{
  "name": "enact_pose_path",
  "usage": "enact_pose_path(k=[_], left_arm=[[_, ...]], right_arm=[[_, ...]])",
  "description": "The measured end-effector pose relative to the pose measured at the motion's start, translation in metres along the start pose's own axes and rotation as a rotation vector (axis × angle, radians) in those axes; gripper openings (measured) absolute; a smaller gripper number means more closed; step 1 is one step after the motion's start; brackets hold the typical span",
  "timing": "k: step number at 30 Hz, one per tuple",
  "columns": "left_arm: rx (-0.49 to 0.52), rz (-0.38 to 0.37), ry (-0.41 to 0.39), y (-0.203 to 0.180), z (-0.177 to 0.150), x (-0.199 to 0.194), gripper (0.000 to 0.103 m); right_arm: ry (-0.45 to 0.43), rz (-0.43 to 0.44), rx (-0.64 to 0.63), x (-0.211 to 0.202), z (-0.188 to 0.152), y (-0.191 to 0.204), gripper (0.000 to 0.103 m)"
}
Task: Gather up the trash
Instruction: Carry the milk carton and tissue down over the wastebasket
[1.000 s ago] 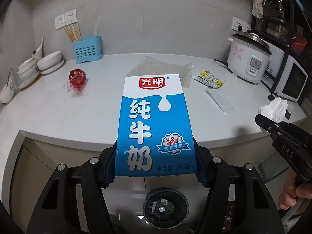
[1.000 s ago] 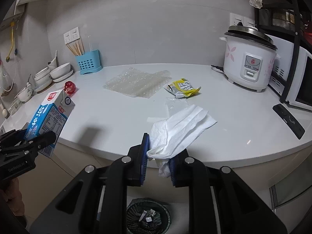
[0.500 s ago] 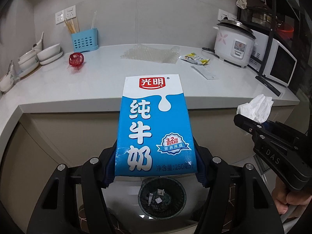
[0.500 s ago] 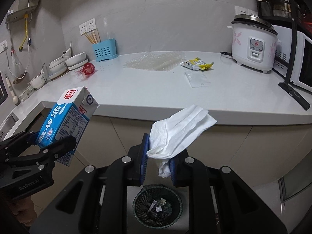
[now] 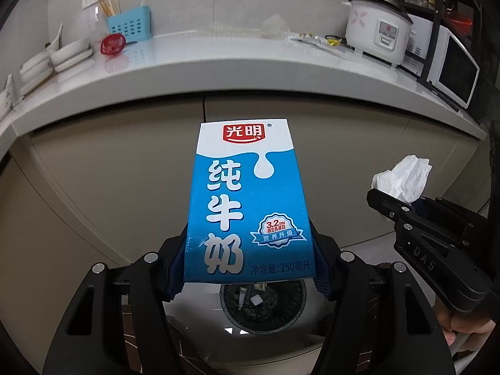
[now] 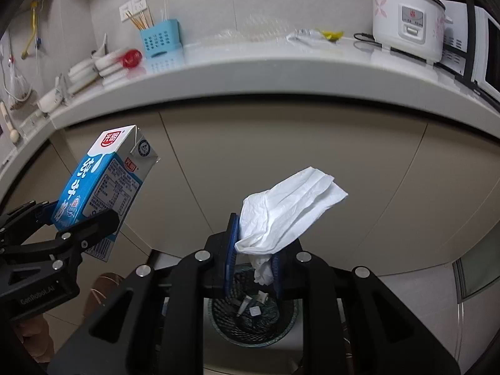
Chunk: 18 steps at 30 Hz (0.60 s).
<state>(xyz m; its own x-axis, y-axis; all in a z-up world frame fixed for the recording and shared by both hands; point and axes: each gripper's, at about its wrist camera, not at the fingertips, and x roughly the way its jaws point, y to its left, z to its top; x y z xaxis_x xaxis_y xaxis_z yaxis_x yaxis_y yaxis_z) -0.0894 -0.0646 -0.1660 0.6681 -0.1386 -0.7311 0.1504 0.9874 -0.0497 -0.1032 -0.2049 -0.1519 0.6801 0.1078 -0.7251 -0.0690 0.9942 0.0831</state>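
Blue-and-white rectangular milk carton (image 5: 247, 206): red logo panel at the top reading 光明, large white characters 纯牛奶 down the front, a scalloped badge marked 3.2 with a ribbon line reading 营养升级, and 净含量:250毫升 along the lower edge. A printed nutrition table shows on its side panel in the right wrist view, too small to read. Clamped by its lower sides between the blue pads of the left gripper (image 5: 248, 265), tilted away from the camera, in front of the beige cabinet fronts (image 5: 125, 168) and above the bin.

Left gripper body, seen from the right wrist view, carries the lettering GenRobot.AI.

Crumpled white paper tissue (image 6: 287, 209): pinched between the nearly shut blue pads of the right gripper (image 6: 254, 265), most of it fanning up and to the right, a small tail hanging below the pads. Held directly over the bin. The right gripper's black body shows the letters DAS in the left wrist view.

Round dark wire-mesh waste bin (image 6: 218, 315): stands on the floor below both grippers; holds a dark liner and a few small pale scraps.

White curved countertop (image 5: 250, 68):
- sky-blue perforated plastic utensil holder (image 5: 129, 26), holding wooden chopsticks and pale straws
- stacked white bowls and plates (image 5: 67, 56)
- red net-like ball (image 5: 112, 43)
- clear bubble wrap sheet (image 6: 265, 28)
- yellow snack wrapper (image 6: 332, 35)
- white rice cooker with pink flower print (image 6: 406, 18)
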Motion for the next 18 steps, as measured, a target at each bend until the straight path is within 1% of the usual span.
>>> enact_pose_path(k=[4,7,10,18], left_arm=[[-0.030,-0.021,0.054,0.006,-0.020,0.039,0.062],[-0.041,-0.025,0.068,0.011,-0.032,0.065,0.062],[-0.042,-0.032,0.072,0.015,-0.045,0.090,0.062],[-0.048,-0.032,0.159,0.018,-0.081,0.155,0.062]], right_arm=[[0.069,-0.020,-0.006,0.038,-0.023,-0.003,0.018],[0.120,-0.019,0.006,0.064,-0.038,-0.007,0.018],[0.157,-0.021,0.021,0.088,-0.053,-0.012,0.018],[0.236,-0.037,0.071,0.146,-0.100,-0.025,0.018]])
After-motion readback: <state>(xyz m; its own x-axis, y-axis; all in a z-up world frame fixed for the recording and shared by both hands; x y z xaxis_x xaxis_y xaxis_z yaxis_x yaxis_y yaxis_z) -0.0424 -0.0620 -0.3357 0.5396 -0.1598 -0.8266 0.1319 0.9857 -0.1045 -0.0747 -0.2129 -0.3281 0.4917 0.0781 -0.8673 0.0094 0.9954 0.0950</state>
